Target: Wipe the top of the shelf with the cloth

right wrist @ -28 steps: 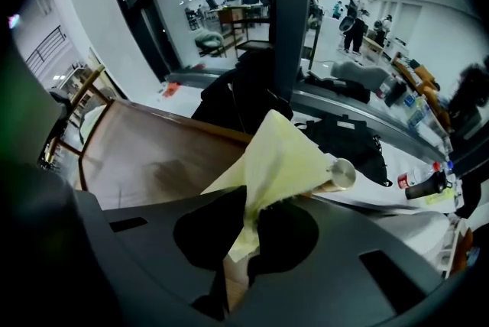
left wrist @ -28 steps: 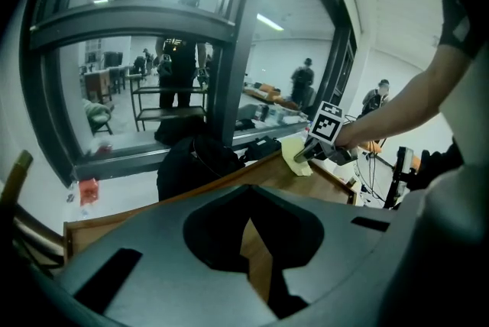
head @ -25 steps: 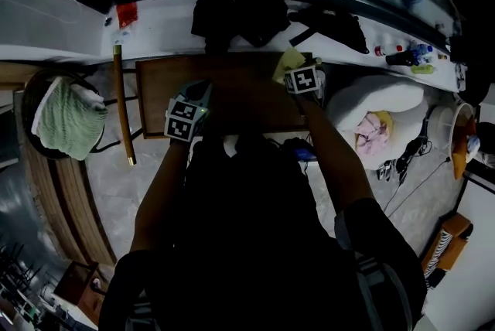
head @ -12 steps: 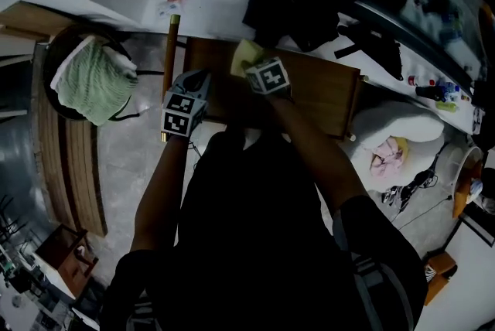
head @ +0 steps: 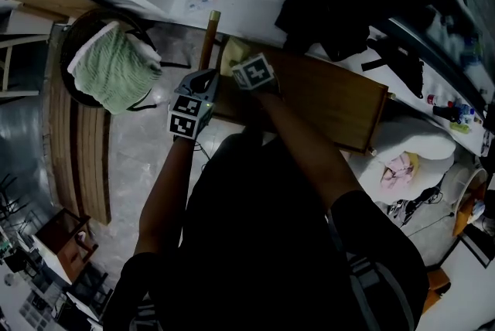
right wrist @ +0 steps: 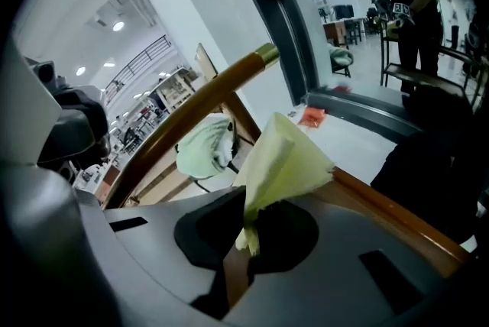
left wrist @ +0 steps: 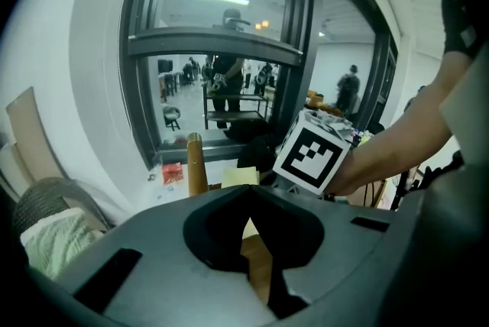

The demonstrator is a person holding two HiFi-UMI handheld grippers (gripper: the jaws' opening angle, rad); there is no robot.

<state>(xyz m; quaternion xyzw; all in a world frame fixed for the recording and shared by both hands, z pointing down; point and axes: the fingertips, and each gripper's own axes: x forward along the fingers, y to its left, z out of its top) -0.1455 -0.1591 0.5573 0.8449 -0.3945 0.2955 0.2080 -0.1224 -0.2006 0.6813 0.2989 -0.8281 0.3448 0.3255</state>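
The shelf's brown wooden top (head: 329, 101) runs from the upper middle to the right in the head view. My right gripper (head: 241, 65) is at the top's far left end, shut on a pale yellow cloth (head: 230, 53). In the right gripper view the cloth (right wrist: 283, 157) fans up out of the jaws (right wrist: 246, 205) over the shelf's edge (right wrist: 397, 218). My left gripper (head: 204, 82) sits by the shelf's left front corner, shut and holding nothing. The left gripper view (left wrist: 246, 189) shows the cloth (left wrist: 239, 177) and the right gripper's marker cube (left wrist: 315, 153) just ahead.
A wooden pole (head: 207, 39) stands just left of the shelf. A green towel (head: 116, 73) lies on a round seat further left. Dark clothes (head: 340, 8) lie on the white sill behind, beside a window. White bedding (head: 421, 148) and cables lie at the right.
My right gripper has swept the yellow cloth along the shelf top from its right end to its left end. The left gripper has kept to the left front corner.
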